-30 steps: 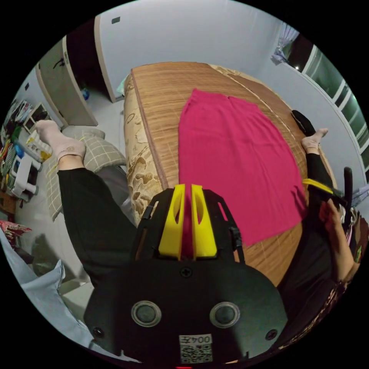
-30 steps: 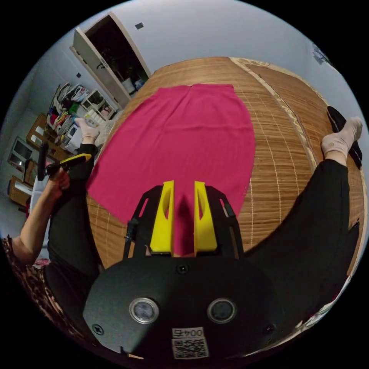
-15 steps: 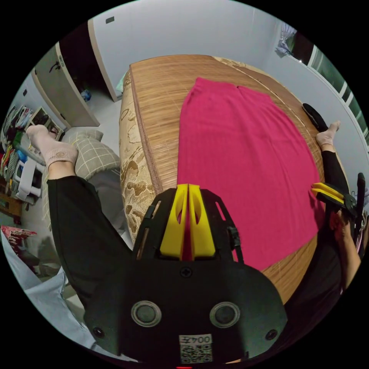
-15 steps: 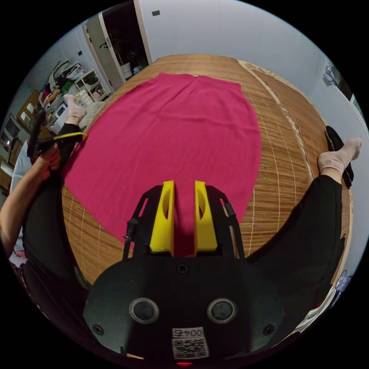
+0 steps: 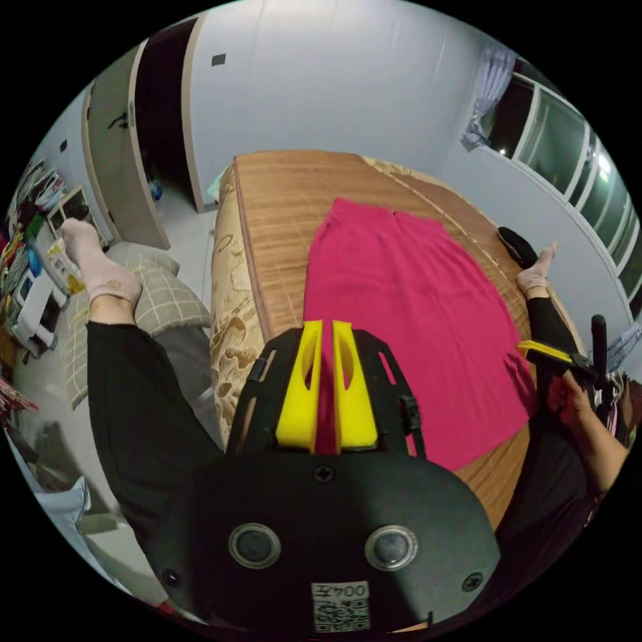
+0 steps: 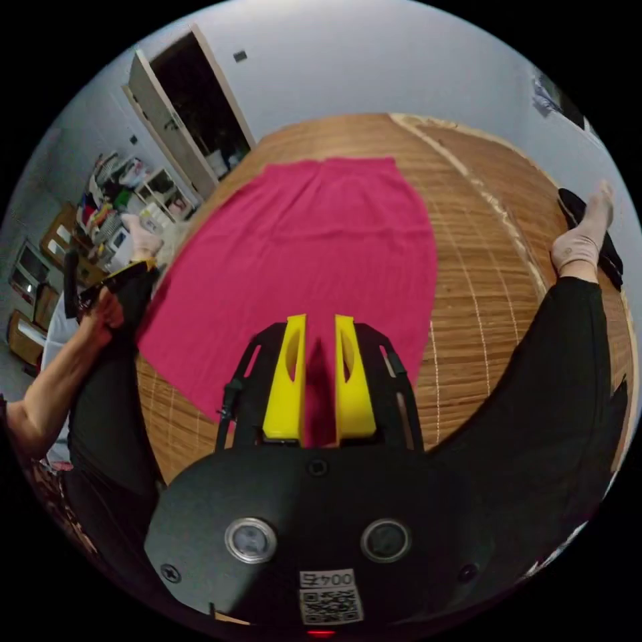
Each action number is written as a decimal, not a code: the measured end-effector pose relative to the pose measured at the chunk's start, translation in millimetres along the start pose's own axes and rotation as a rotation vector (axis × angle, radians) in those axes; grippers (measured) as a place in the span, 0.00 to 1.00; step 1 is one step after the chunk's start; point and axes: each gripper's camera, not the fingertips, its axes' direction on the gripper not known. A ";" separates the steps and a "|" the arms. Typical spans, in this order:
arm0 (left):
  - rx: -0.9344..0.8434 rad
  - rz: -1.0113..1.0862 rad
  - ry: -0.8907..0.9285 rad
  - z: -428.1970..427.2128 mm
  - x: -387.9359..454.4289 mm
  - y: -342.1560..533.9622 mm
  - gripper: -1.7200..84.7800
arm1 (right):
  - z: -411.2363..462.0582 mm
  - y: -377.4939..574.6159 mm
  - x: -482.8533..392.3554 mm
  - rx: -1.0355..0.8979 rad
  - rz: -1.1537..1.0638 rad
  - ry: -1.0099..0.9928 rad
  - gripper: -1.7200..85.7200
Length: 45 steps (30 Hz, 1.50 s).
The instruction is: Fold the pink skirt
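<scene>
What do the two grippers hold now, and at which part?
Both hold the pink skirt at its near edge: the left gripper at one corner, the right gripper at the other, fabric pinched between their yellow fingers.

Bed with woven bamboo mat.
Lying directly on it: pink skirt, spreading flat; small black item resting near the far edge.

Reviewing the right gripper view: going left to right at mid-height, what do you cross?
Hand holding the left gripper → pink skirt → bamboo mat → socked foot.
</scene>
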 end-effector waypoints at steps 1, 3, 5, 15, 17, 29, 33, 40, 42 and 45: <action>0.003 0.010 0.009 1.7 3.2 -2.8 0.03 | -3.8 -3.6 5.5 0.012 0.005 -0.007 0.11; -0.011 0.060 0.018 16.3 19.3 -15.8 0.03 | -20.0 -24.6 32.7 0.069 0.035 -0.044 0.12; -0.034 0.111 -0.008 34.0 33.8 -23.1 0.03 | -31.6 -46.1 56.4 0.087 0.038 -0.095 0.12; -0.154 0.065 -0.047 110.6 43.1 -25.3 0.03 | -13.0 -154.7 211.9 -0.107 0.172 -0.286 0.13; -0.156 0.059 -0.031 115.0 42.1 -26.6 0.03 | -5.7 -160.6 227.7 -0.101 0.199 -0.289 0.13; -0.139 0.145 -0.163 137.0 72.9 -32.3 0.05 | 17.7 -201.8 278.4 -0.162 0.232 -0.404 0.13; -0.140 0.148 -0.158 143.5 74.8 -37.1 0.05 | 23.6 -217.2 277.5 -0.180 0.206 -0.370 0.11; -0.140 0.111 -0.117 151.8 67.6 -46.3 0.05 | 27.1 -235.4 265.9 -0.201 0.130 -0.243 0.04; -0.140 0.107 -0.114 154.7 66.8 -49.5 0.04 | 27.5 -239.4 261.9 -0.203 0.110 -0.161 0.04; -0.140 0.107 -0.114 158.1 66.4 -53.6 0.04 | 29.5 -241.9 258.7 -0.197 0.112 -0.160 0.05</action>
